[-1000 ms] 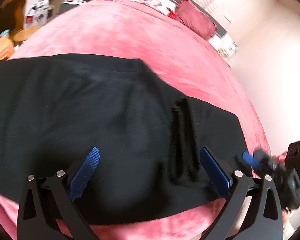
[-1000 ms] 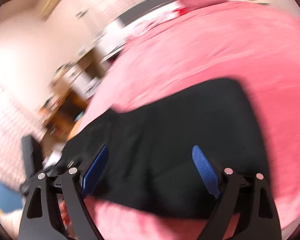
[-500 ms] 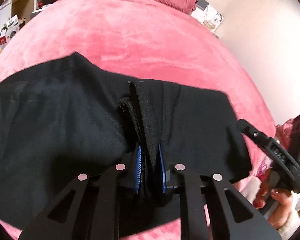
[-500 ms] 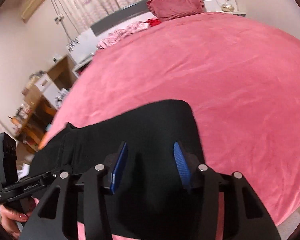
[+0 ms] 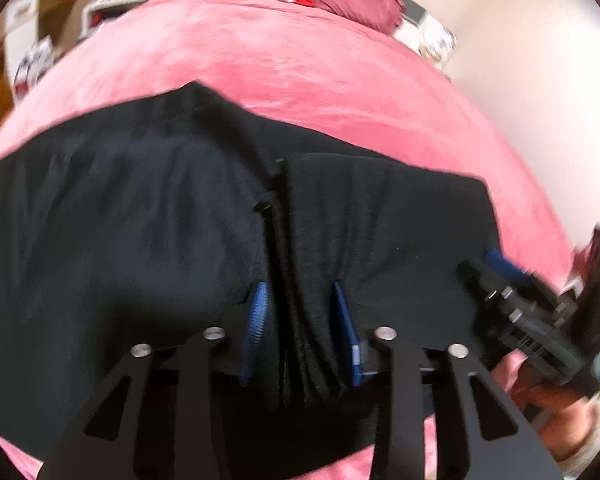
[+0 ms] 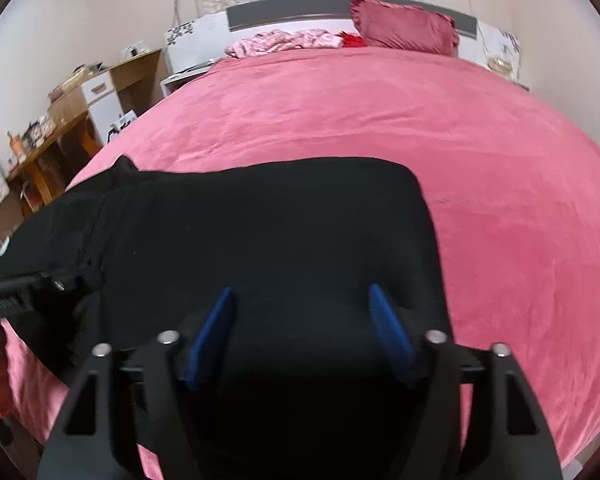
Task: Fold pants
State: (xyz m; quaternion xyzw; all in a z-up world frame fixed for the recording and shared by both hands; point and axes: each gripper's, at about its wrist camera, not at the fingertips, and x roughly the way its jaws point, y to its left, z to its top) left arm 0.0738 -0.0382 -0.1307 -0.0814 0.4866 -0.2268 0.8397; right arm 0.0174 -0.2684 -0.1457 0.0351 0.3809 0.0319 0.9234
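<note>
Black pants (image 5: pixel 148 240) lay spread across the near edge of a pink-covered bed (image 6: pixel 380 120), the task's fold apparently only begun. The left hand-held gripper (image 5: pixel 300 320) straddled a bunched ridge of fabric (image 5: pixel 288 280) near the garment's middle, its blue pads (image 5: pixel 258 312) parting as the jaws opened, the cloth between them but seemingly no longer pinched. The right hand-held gripper (image 6: pixel 300 328) hovered low over the flat end of the pants (image 6: pixel 300 220), its jaws likewise opening and spread wide, with fabric below them but nothing clamped.

The risk from here appeared to lie in the loosened ridge: with the left pads easing off, the gathered cloth could slump and undo whatever crease had been formed. The plush bedspread might also drag on the pants, so a pull from one side alone could skew the fold. A grab taken too shallow could catch only the top layer, leaving the one beneath behind. The left view was blurred, so how firmly the pads touched the cloth could not be told.
</note>
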